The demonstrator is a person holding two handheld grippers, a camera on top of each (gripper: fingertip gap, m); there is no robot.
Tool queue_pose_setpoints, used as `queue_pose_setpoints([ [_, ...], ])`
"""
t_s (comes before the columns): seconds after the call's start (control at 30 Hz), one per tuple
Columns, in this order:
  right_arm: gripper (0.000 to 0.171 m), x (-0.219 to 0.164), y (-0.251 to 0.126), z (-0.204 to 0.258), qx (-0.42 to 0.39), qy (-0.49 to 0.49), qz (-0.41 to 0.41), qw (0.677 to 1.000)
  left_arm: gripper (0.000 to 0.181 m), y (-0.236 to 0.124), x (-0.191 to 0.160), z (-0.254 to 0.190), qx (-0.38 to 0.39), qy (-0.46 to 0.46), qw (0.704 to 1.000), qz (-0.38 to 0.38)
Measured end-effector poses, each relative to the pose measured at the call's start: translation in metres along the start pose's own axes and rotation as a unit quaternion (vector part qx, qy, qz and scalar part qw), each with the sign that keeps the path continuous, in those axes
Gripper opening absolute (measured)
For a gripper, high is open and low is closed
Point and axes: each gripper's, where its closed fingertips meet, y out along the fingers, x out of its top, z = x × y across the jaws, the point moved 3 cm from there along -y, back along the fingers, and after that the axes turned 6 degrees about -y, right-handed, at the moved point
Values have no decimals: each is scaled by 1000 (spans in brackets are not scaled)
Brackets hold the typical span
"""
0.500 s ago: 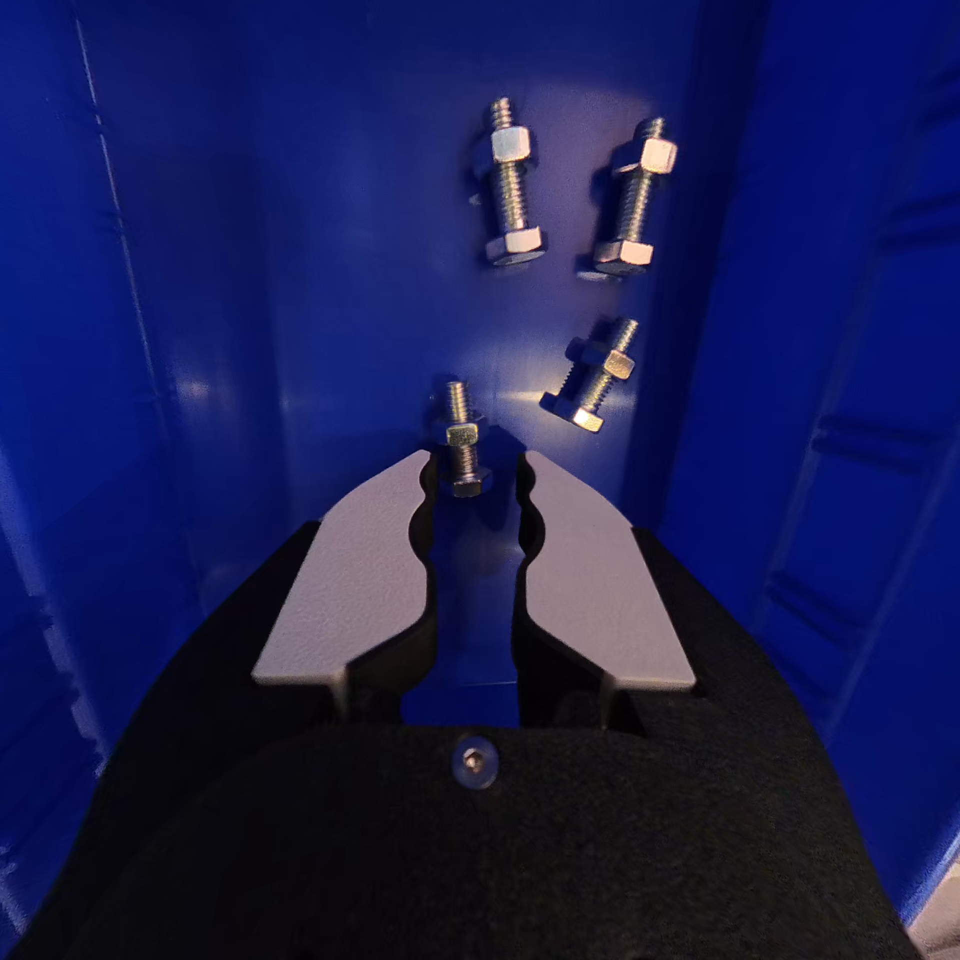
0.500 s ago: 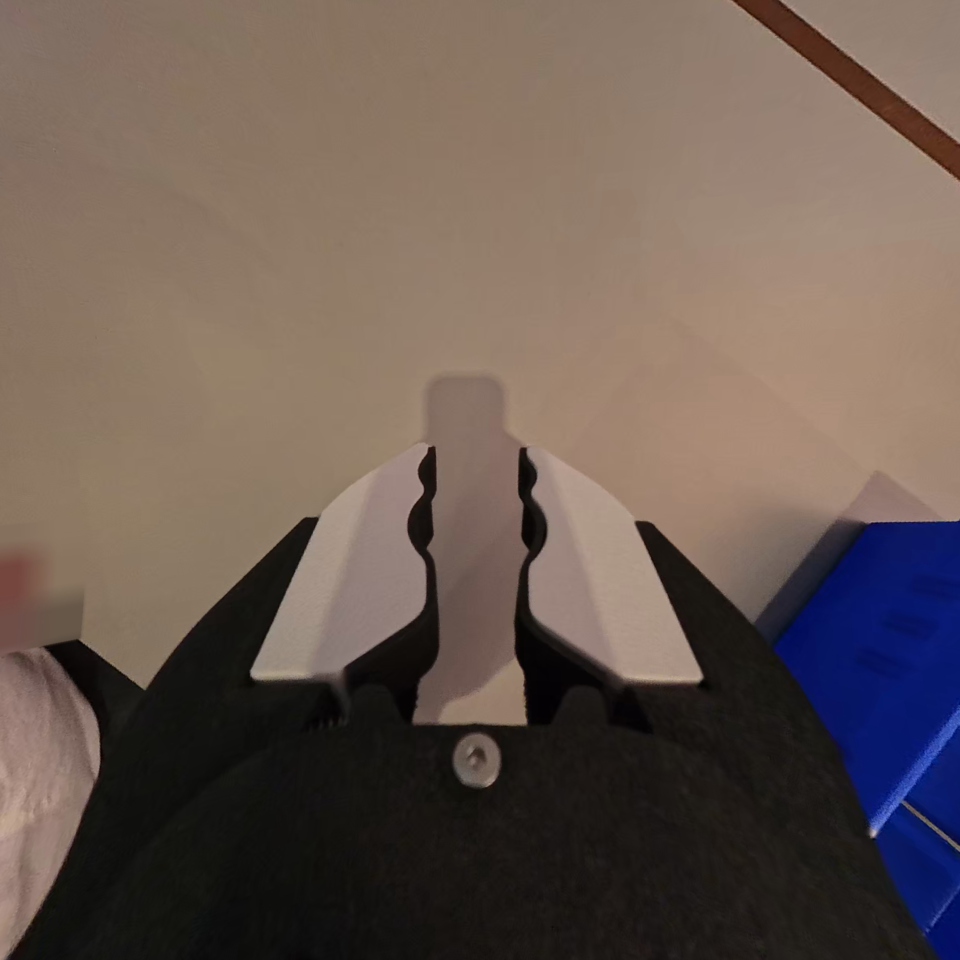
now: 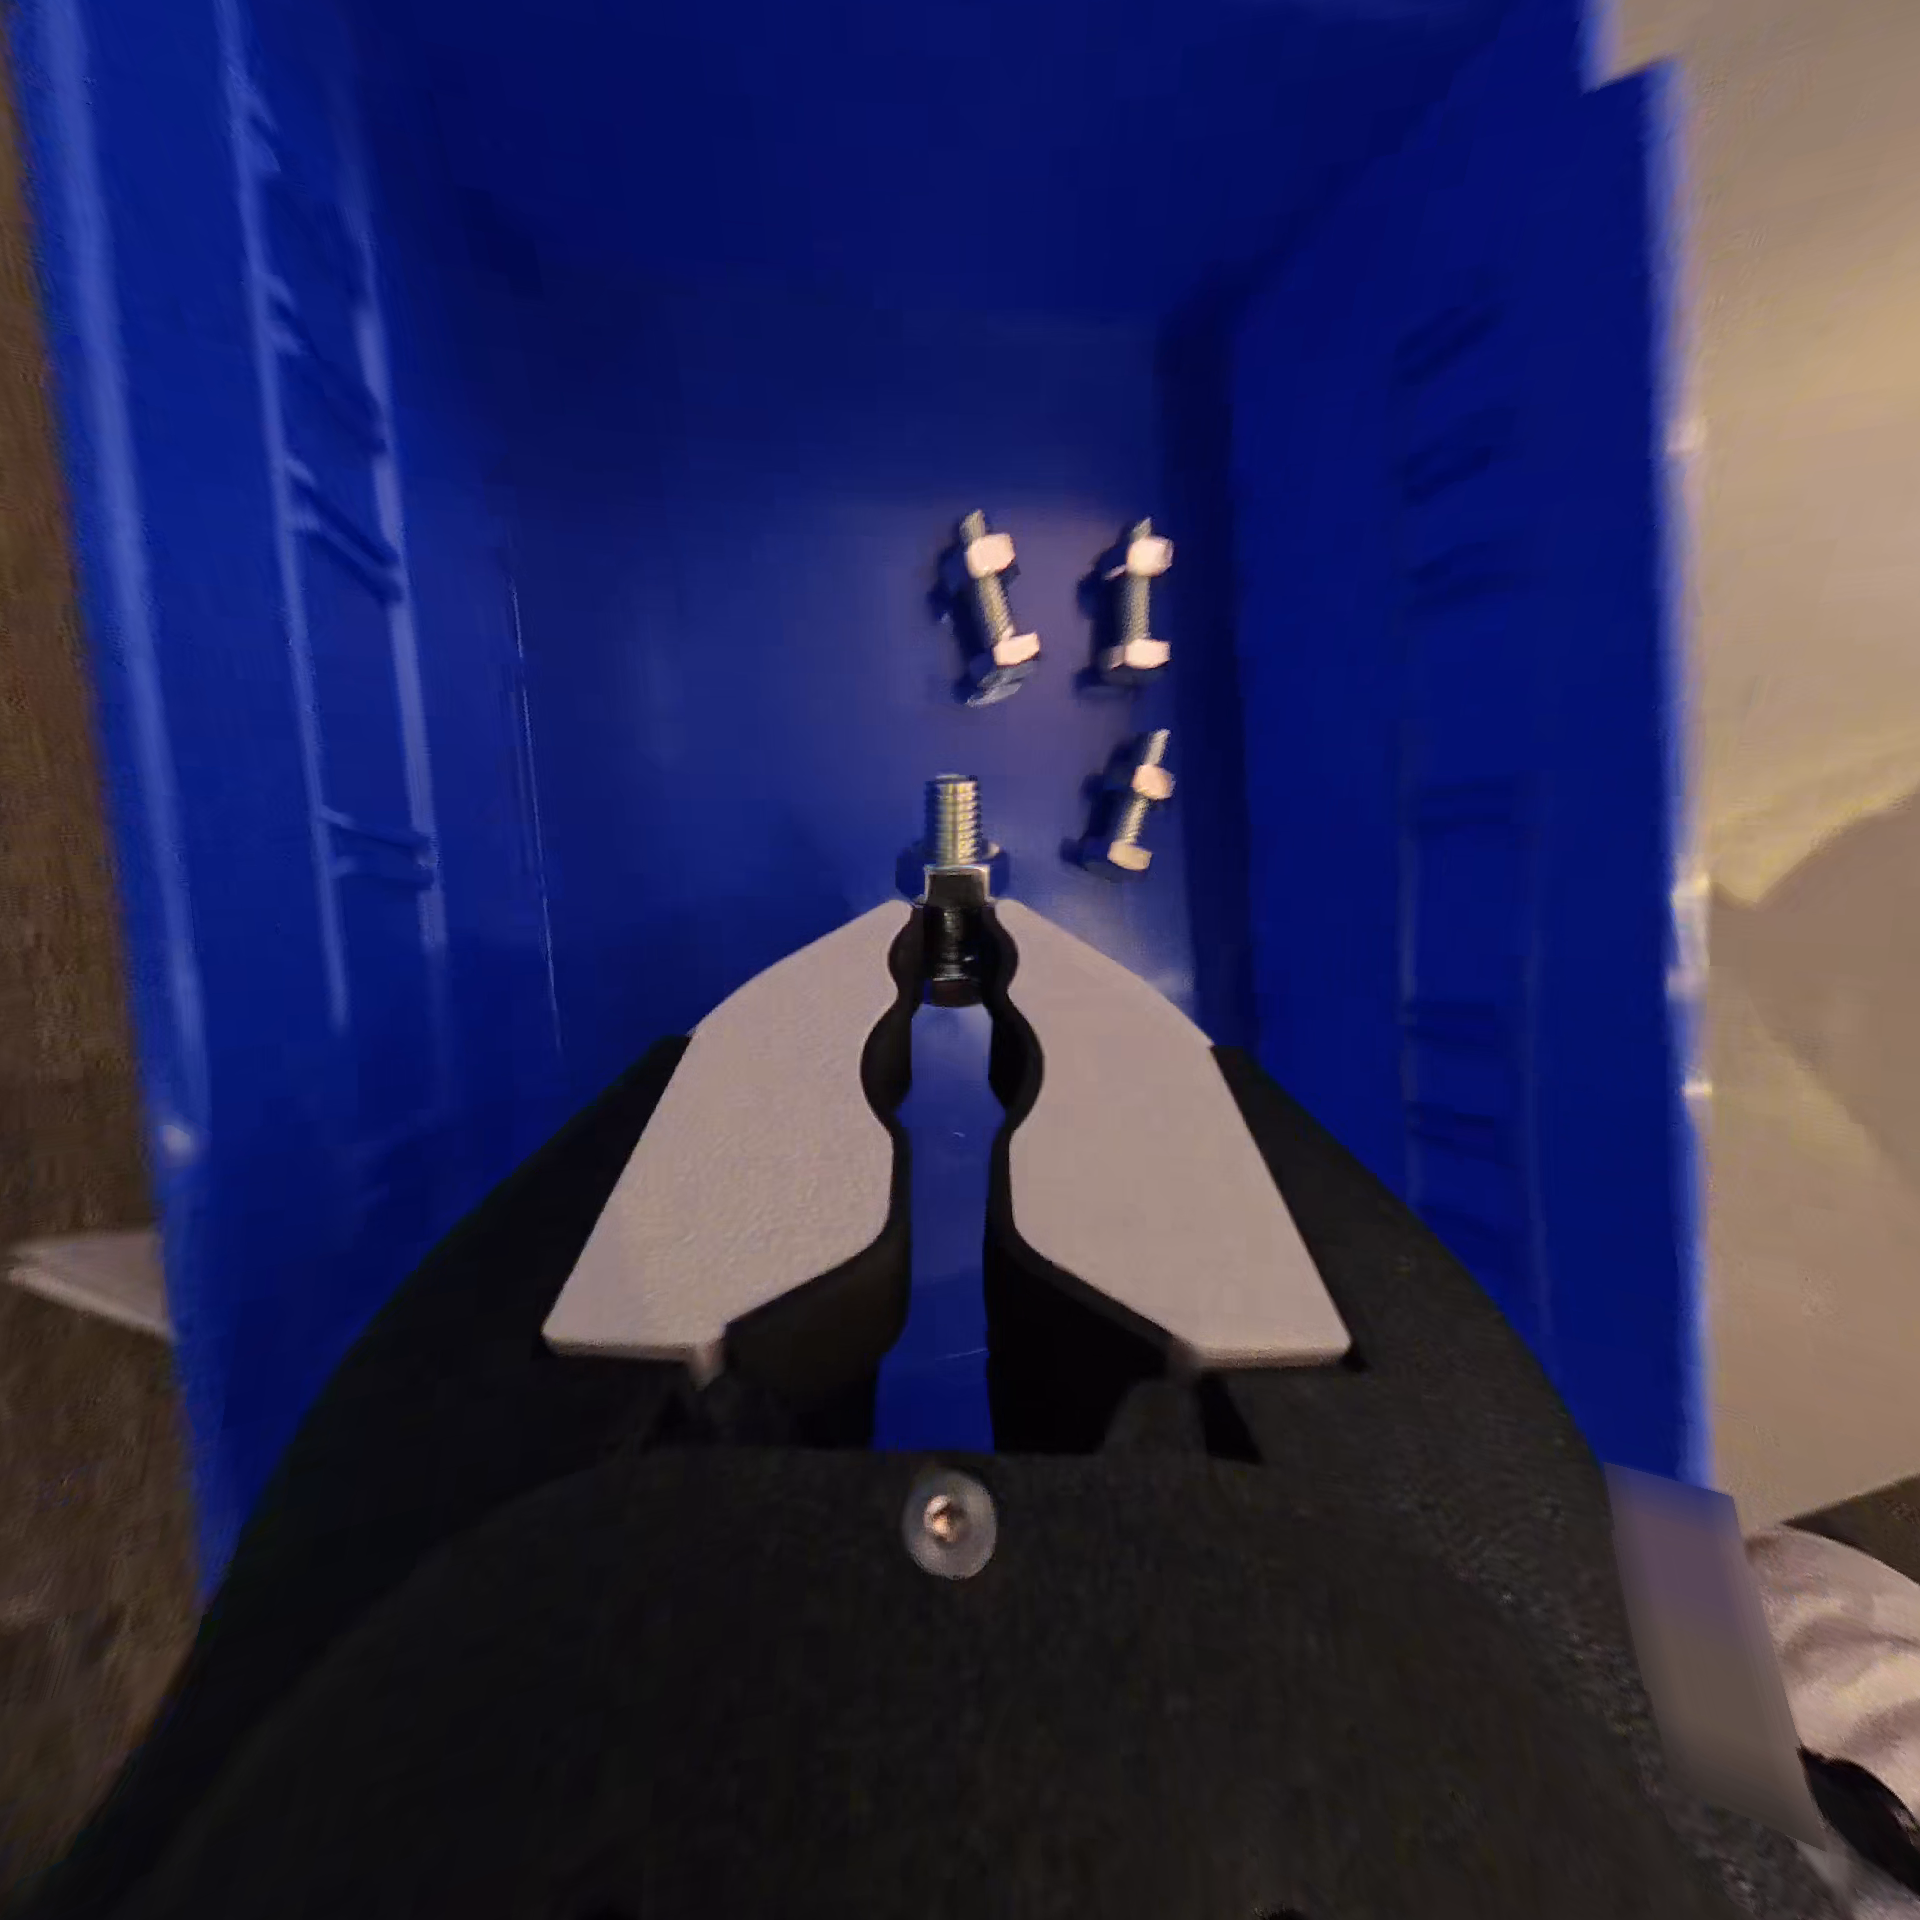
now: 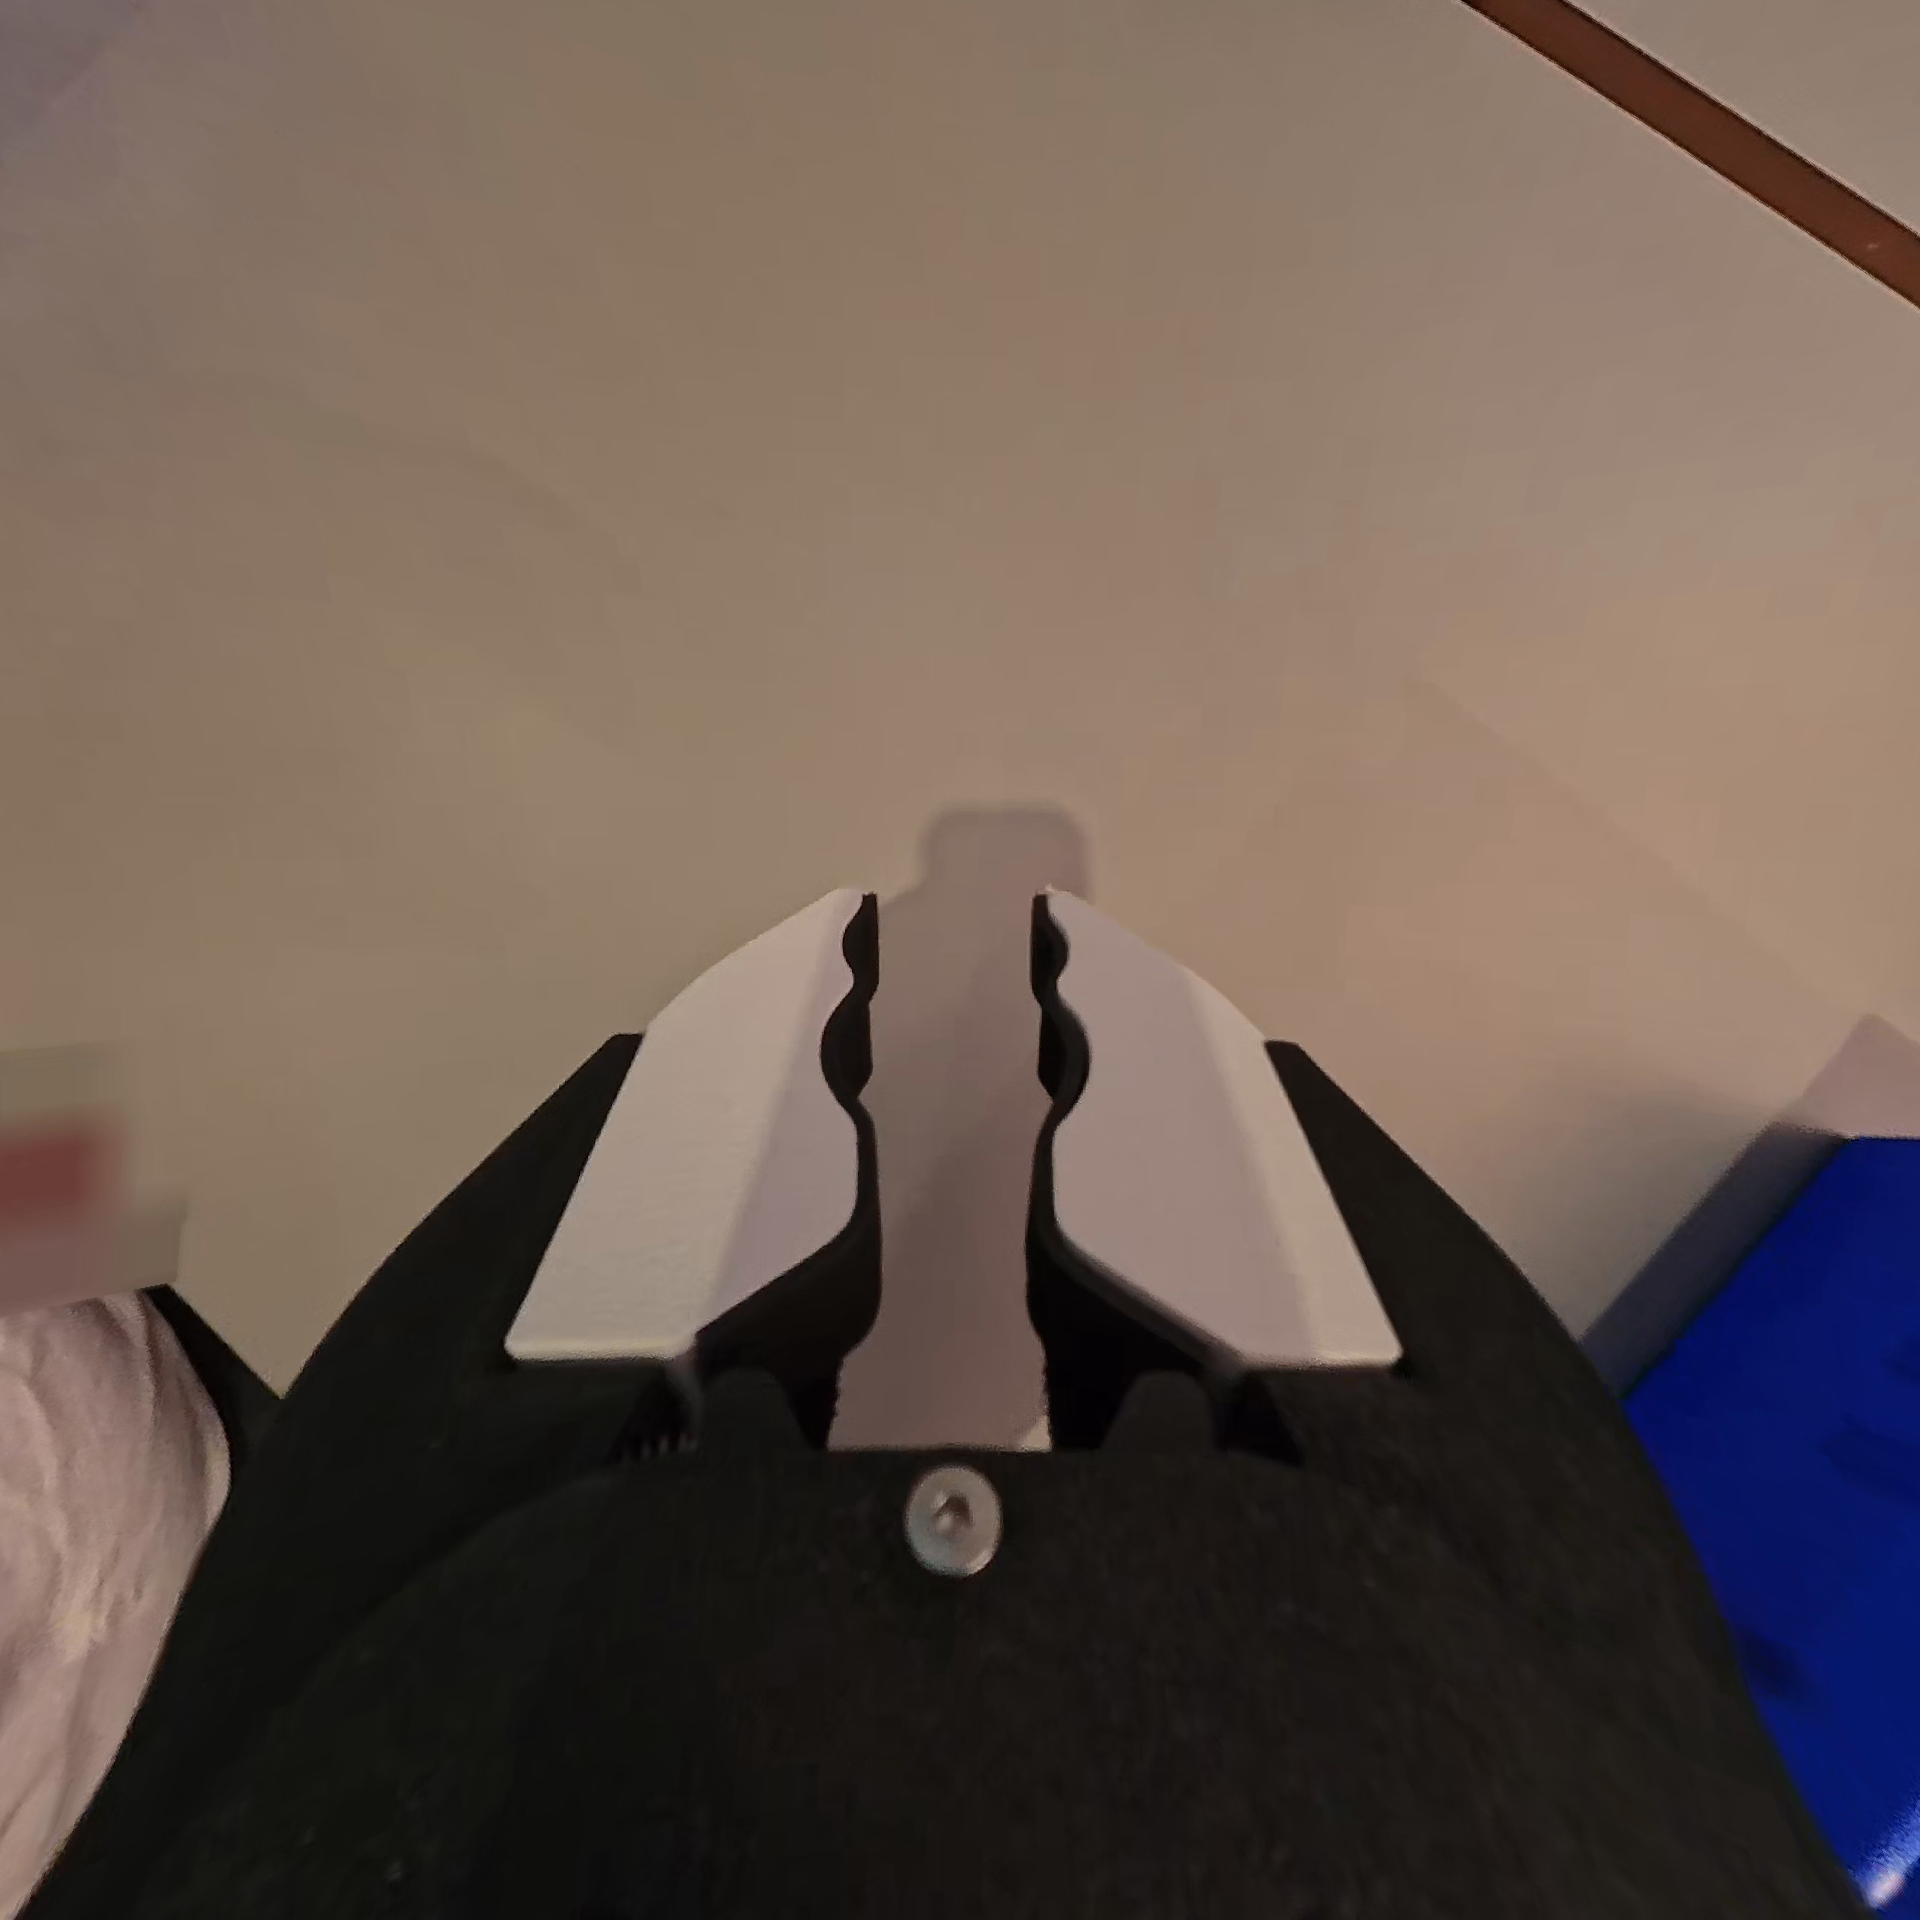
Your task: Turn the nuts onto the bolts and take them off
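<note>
In the left wrist view my left gripper (image 3: 954,914) is shut on a silver bolt with a nut on it (image 3: 956,862). The head sits between the fingertips and the threaded end points away, above the floor of a blue bin (image 3: 727,623). Three more bolts with nuts lie on the bin floor: one (image 3: 995,608) at the far middle, one (image 3: 1135,603) to its right, one (image 3: 1130,805) nearer on the right. In the right wrist view my right gripper (image 4: 954,904) is open and empty over a beige tabletop (image 4: 935,468).
The blue bin's ribbed walls (image 3: 312,623) rise on both sides of my left gripper. A corner of the blue bin (image 4: 1787,1351) shows at the right of the right wrist view. A dark strip (image 4: 1714,135) crosses the table's far right. White cloth (image 4: 83,1507) lies at the lower left. About 60 centimetres separates my left fingertips from my right.
My left gripper has closed on the nearest bolt and drawn back up out of the bin with it. My right gripper has not moved.
</note>
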Motion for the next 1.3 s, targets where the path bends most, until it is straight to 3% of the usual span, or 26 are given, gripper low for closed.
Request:
queue_pose_setpoints([
  [0.1,26,7,8,2,25,2,-18,1000,9,-43,22,-33,-78,31,993,-89],
  [0.2,25,26,19,5,52,-6,-43,998,9,-93,45,-93,-165,98,965,-179],
  [0.33,24,88,24,29,120,-51,-153,980,9,-124,59,-194,-248,187,917,-251],
  [0.5,23,162,-19,90,228,-139,-340,901,9,-106,43,-315,-341,272,860,-266],
  [0.63,21,172,-41,99,246,-186,-350,885,9,-68,29,-378,-406,286,833,-245],
  [0.73,22,164,-37,91,233,-222,-300,898,9,-39,23,-409,-438,293,821,-220],
  [0.87,22,166,-35,82,219,-247,-306,893,9,-15,26,-437,-462,305,801,-228],
  [1.03,22,185,-39,72,248,-203,-396,860,9,-17,36,-456,-487,322,768,-264],
  [1.1,14,193,-42,69,274,-186,-428,841,9,-19,37,-459,-488,333,759,-272],
  [1.23,15,195,-41,75,347,-175,-430,815,9,-21,41,-463,-479,347,754,-286],
  [1.3,17,192,-35,77,364,-174,-413,817,9,-21,41,-464,-478,351,753,-284],
])
